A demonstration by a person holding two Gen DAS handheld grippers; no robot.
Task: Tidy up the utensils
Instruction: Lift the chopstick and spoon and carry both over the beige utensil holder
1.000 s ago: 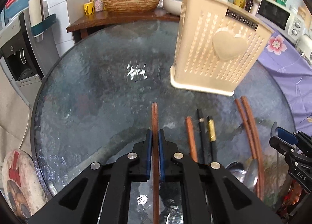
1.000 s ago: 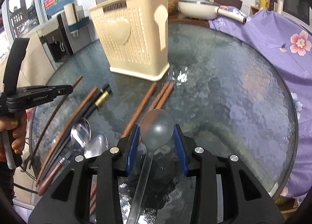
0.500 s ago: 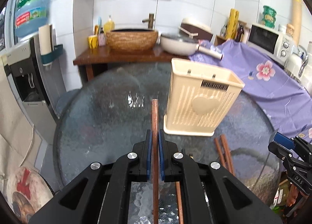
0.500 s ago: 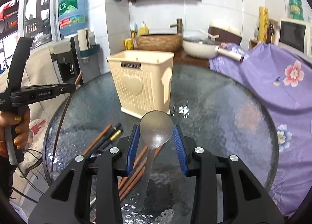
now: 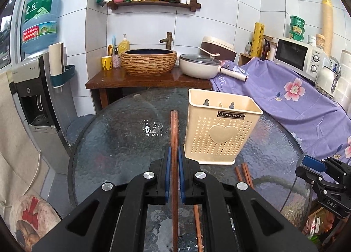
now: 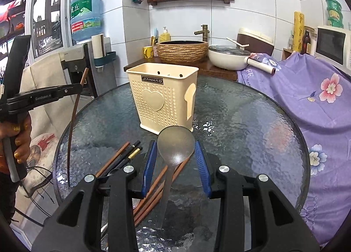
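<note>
My left gripper (image 5: 174, 152) is shut on a brown wooden chopstick (image 5: 174, 133) and holds it well above the round glass table (image 5: 122, 142). The chopstick also shows in the right wrist view (image 6: 74, 107). My right gripper (image 6: 176, 151) is shut on a translucent grey spoon (image 6: 175, 145), bowl forward, raised above the table. The cream perforated utensil holder (image 5: 219, 135) stands upright on the table, right of the left gripper and ahead of the right one (image 6: 163, 98). Its compartments look empty from here.
Brown chopsticks (image 6: 158, 184) and a black pair (image 6: 129, 155) lie on the glass (image 6: 252, 125) below the right gripper. A wooden counter with a woven basin (image 5: 149, 61) and a white pan (image 5: 200, 65) stands behind the table. A purple floral cloth (image 5: 296, 98) covers the right side.
Both grippers have risen well above the table and tilted up, each keeping its utensil. The holder now sits lower and farther off in both views.
</note>
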